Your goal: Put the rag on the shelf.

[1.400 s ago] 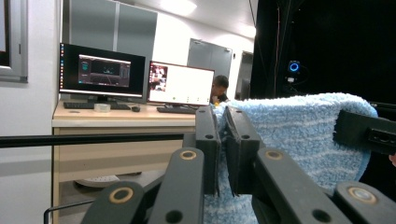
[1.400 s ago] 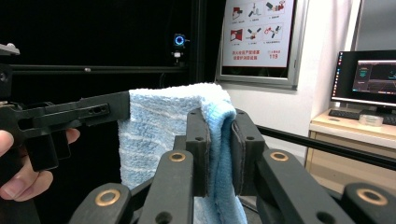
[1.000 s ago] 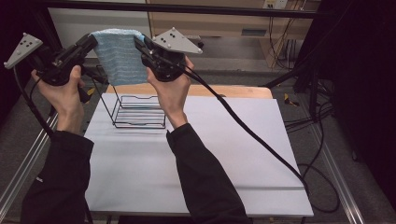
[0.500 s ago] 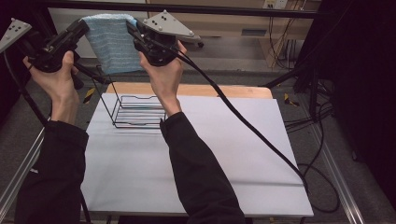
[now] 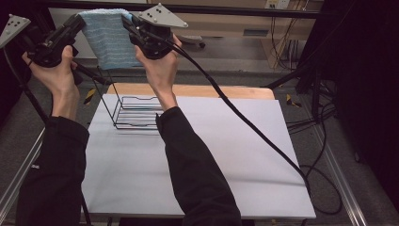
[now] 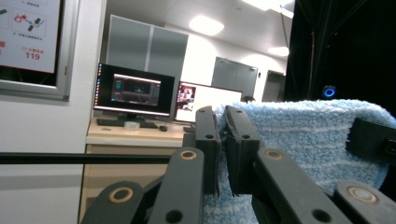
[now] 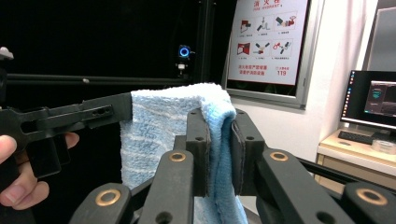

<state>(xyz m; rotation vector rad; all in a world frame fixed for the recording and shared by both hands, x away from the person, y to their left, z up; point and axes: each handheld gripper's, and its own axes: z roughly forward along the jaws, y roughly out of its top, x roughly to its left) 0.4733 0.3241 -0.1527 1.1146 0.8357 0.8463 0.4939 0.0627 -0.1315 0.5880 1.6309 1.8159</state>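
1. The left gripper (image 5: 75, 22), at ten o'clock in the high view, has its jaws clamped on one top corner of the blue towel (image 5: 109, 40).
2. The towel hangs stretched between both tools, raised well above the wire rack (image 5: 136, 112), which stands on the table (image 5: 211, 155) toward six o'clock of it.
3. The right gripper (image 5: 128, 21), at eleven o'clock, pinches the other corner.
4. Risk, as I judge it: each pinch takes little cloth, so pulling apart could slip a corner free, and the towel might snag on the rack's wires.

Light-blue terry towel (image 5: 109, 40) hangs high between the left gripper (image 5: 81, 22) and right gripper (image 5: 127, 21) — above and behind the black wire rack (image 5: 134, 113). Rack stands on the white table sheet (image 5: 226, 155), far-left part, wooden board (image 5: 221, 91) behind it.
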